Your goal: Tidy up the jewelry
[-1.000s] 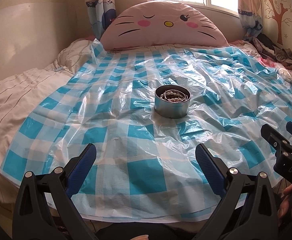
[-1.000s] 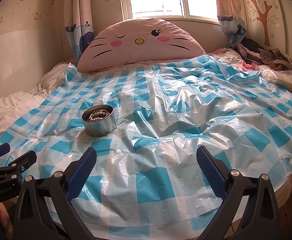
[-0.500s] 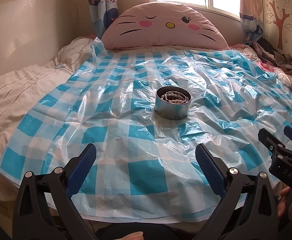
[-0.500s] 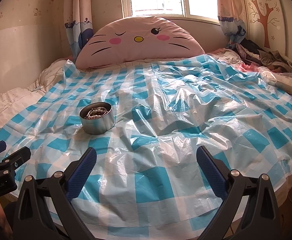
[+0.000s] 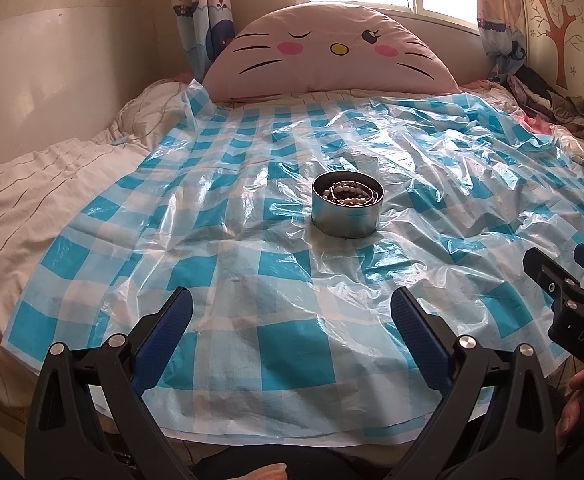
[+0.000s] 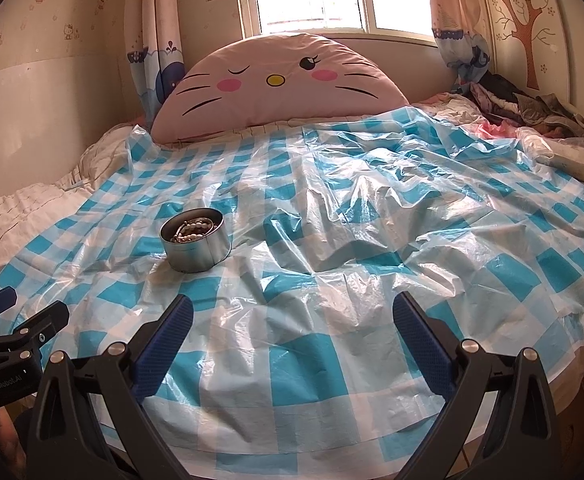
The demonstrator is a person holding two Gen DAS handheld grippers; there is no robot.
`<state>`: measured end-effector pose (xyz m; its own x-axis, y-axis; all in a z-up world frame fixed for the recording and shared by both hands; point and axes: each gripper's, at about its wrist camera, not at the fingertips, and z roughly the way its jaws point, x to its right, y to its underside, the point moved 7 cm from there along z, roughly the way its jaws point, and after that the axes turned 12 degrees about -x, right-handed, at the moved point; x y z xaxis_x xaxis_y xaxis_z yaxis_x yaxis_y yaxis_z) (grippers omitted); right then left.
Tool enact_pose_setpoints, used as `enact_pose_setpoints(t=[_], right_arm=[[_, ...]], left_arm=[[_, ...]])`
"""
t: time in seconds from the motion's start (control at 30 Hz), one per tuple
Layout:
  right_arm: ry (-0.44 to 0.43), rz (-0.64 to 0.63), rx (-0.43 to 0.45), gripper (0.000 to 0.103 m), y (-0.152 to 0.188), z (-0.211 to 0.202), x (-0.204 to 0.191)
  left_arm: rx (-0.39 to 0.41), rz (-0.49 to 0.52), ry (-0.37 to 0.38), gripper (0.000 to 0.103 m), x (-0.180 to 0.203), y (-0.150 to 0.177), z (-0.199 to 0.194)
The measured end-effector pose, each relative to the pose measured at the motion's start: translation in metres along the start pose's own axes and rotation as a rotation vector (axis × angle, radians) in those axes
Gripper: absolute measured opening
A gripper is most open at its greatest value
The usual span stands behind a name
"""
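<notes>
A round silver tin (image 5: 347, 211) stands on the blue-checked plastic sheet (image 5: 251, 264) on the bed. It holds pearl beads and other jewelry (image 5: 348, 196). It also shows in the right wrist view (image 6: 196, 241), left of centre. My left gripper (image 5: 291, 322) is open and empty, well short of the tin. My right gripper (image 6: 292, 326) is open and empty, to the right of the tin and nearer the bed's front edge. Each gripper shows at the edge of the other's view: the right one (image 5: 572, 280), the left one (image 6: 19, 320).
A pink cat-face pillow (image 5: 328, 56) leans at the head of the bed under the window. A white quilt (image 5: 31, 184) lies left of the sheet. A pile of clothes (image 6: 532, 108) sits at the far right. The sheet's front edge (image 5: 292, 436) hangs near me.
Both grippers have pulled back and risen a little from the bed, so more of the room shows. The tin has not moved. Both stay open.
</notes>
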<state>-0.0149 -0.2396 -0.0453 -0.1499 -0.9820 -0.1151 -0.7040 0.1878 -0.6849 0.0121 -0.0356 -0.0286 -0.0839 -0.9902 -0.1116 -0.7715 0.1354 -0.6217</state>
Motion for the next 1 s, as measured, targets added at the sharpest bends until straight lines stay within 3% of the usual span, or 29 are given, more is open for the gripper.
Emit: enact_pose_setpoints(t=[0.7, 1.0], right_arm=[[0.001, 0.002, -0.003, 0.096, 0.0008, 0.0003, -0.0012], [0.000, 0.002, -0.004, 0.096, 0.0005, 0.0007, -0.0009]], left_arm=[[-0.015, -0.008, 0.009, 0.095, 0.0012, 0.0006, 0.0019], [-0.077, -0.025, 0.039, 0.095, -0.0072, -0.0036, 0.0087]])
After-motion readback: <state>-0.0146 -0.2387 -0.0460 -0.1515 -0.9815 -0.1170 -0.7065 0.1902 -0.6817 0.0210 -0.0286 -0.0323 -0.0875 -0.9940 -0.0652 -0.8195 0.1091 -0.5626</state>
